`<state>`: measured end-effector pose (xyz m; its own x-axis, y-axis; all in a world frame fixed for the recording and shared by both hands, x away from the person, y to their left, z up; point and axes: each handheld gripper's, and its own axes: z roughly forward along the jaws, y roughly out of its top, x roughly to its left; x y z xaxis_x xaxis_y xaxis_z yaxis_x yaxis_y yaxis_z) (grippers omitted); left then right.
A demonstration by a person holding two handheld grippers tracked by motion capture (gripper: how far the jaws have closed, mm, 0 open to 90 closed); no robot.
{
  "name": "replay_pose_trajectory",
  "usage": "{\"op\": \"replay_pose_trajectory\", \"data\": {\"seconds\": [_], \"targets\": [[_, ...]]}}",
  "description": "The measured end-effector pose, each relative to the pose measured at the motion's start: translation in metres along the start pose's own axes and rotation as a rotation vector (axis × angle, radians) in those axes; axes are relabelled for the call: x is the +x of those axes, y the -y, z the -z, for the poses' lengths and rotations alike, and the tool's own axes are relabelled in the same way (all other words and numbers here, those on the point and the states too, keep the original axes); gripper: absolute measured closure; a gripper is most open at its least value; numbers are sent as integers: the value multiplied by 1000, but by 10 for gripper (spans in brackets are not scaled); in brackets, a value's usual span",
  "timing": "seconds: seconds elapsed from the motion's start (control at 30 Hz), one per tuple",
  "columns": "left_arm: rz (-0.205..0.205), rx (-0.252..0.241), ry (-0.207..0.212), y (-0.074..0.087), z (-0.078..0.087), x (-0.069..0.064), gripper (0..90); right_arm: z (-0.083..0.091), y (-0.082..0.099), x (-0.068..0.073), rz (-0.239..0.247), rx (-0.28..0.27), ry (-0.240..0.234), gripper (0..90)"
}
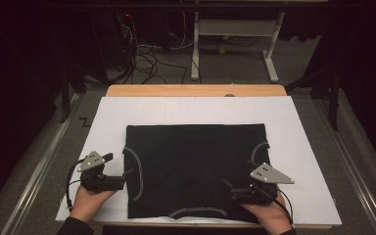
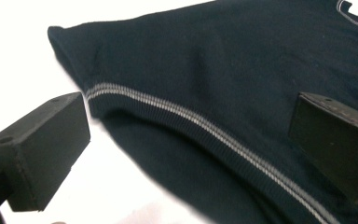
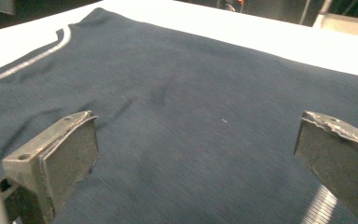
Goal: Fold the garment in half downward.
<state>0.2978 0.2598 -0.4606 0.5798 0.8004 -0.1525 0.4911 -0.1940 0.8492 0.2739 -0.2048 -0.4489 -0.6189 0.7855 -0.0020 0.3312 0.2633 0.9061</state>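
Black garment [image 1: 196, 166] flat on white sheet [image 1: 298, 127]; left gripper [image 1: 122, 177] unclenched at sleeve; right gripper [image 1: 228, 186] unclenched

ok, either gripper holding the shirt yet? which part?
Nothing held. Left gripper and right gripper are both open over the dark shirt, jaws apart.

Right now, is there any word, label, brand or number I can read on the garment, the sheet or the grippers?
None: no readable text in any view.
Dark garment: grey trim stripes, no print or tag visible.
White sheet: a small dark mark at its far left corner, too small to read.
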Motion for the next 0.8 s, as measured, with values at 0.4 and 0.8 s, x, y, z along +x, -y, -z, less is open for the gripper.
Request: {"op": "replay_pose_trajectory", "data": {"seconds": [0.4, 0.8], "targets": [[-7, -12, 19, -14, -12, 8, 0, -34, -15, 39, 53, 5, -87, 0], [37, -44, 34, -52, -26, 38, 0, -69, -35, 81, 79, -5, -154, 0]]}}
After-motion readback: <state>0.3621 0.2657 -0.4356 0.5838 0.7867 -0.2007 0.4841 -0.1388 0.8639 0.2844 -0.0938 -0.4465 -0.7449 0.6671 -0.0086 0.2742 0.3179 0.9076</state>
